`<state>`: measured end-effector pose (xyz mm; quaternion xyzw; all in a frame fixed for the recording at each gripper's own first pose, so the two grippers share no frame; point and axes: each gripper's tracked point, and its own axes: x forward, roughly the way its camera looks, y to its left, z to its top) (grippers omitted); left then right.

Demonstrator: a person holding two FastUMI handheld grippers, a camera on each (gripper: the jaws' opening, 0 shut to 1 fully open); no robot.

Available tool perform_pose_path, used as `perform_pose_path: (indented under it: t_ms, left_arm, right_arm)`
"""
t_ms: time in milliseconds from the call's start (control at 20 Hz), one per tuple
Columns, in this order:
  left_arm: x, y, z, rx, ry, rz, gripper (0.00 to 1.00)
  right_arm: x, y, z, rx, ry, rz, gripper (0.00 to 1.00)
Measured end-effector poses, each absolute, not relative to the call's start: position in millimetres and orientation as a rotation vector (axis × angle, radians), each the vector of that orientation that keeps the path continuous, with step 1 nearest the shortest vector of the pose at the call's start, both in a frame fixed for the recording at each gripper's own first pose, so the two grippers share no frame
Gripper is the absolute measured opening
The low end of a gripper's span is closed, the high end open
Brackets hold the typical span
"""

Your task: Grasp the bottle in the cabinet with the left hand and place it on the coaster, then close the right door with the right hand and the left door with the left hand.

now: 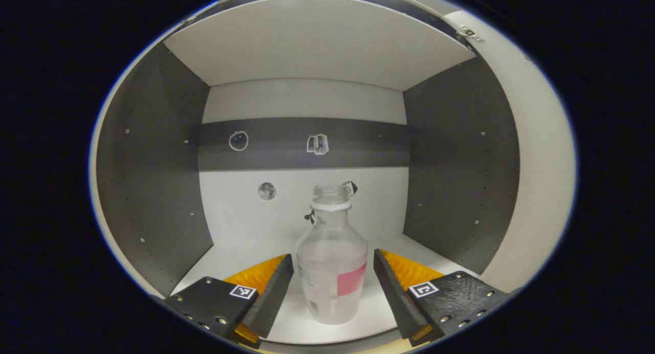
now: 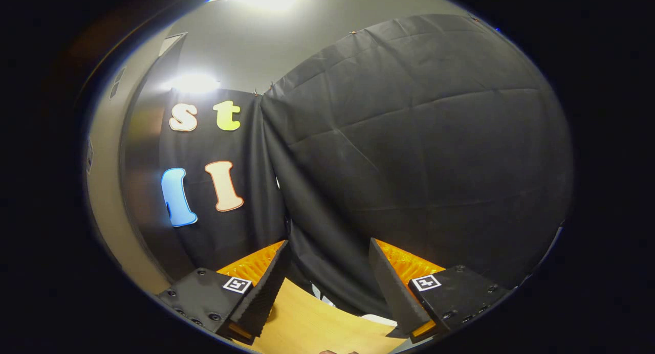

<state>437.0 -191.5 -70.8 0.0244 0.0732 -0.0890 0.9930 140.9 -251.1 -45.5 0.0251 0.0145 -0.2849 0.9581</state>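
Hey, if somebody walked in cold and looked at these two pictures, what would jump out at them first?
Probably the clear bottle with a pink label, standing upright on the white floor of the open cabinet, framed between the open fingers of the left claw. In the right gripper view, the right claw hangs open over a wooden tabletop, facing black cloth.

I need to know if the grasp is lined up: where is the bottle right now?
In the left gripper view, the bottle stands upright on the cabinet floor, between the open left hand-held gripper fingers.
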Motion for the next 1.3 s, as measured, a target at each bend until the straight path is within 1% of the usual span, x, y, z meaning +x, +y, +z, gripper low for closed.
perform_pose_path:
  t_ms: [50,150,250,300,350,400,450,500,800,1050,1300]
  left_arm:
    - [438,-189,-71,0.053,0.146,-0.174,0.92]
    - [443,-187,-73,0.047,0.143,-0.165,0.71]
    - [443,-184,-74,0.038,0.138,-0.148,0.7]
    - [441,-183,-73,0.035,0.138,-0.146,0.77]
    - [439,-182,-73,0.034,0.137,-0.142,0.69]
    - [436,-182,-72,0.033,0.137,-0.146,0.68]
    - [434,-181,-70,0.031,0.132,-0.148,0.76]
    - [430,-180,-67,0.027,0.123,-0.149,0.68]
    - [394,-183,-29,0.012,0.06,-0.198,0.68]
    - [354,-195,-4,-0.075,0.027,-0.331,0.68]
    - [331,-183,3,-0.049,0.02,-0.338,0.68]
  right_arm:
    - [144,-252,-48,0.053,0.034,-0.573,0.92]
    - [150,-255,-50,0.053,0.038,-0.567,0.92]
    - [158,-256,-52,0.047,0.04,-0.567,0.92]
    - [161,-255,-52,0.048,0.044,-0.565,0.92]
    - [163,-254,-55,0.051,0.05,-0.558,0.98]
    - [165,-252,-55,0.054,0.051,-0.545,0.98]
    - [165,-249,-56,0.049,0.05,-0.535,0.98]
    - [165,-248,-56,0.036,0.054,-0.528,0.98]
    - [155,-243,-52,0.022,0.055,-0.505,0.98]
    - [141,-234,-46,0.026,0.05,-0.489,0.98]
    - [124,-230,-35,0.021,0.041,-0.484,0.98]
